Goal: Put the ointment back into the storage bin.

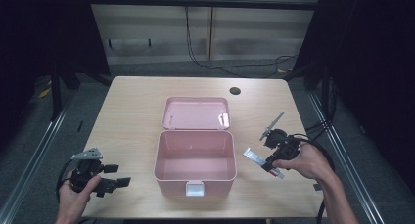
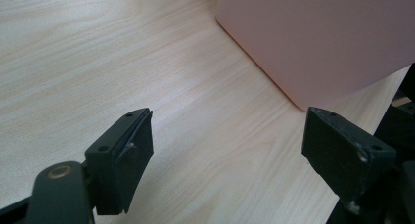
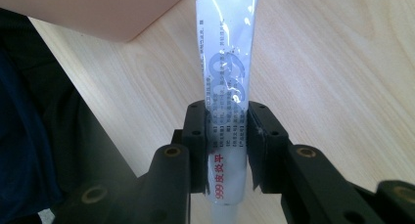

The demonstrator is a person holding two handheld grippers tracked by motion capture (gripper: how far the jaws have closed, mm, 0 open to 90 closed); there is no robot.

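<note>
Two grippers at a wooden table [image 1: 132, 111] — one loaded, one idle.

The right gripper [image 3: 227, 136] is clamped on a white ointment tube [image 3: 226, 62], held just right of the open pink box [image 1: 195, 158], its flat end pointing toward the box wall. The left gripper [image 1: 115, 175] hovers near the table's front left corner, jaws spread wide with nothing between them — the box's lid [image 1: 195, 112] lies folded back behind.

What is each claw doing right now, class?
Left claw: open, holding nothing.
Right claw: shut on the ointment tube.
</note>
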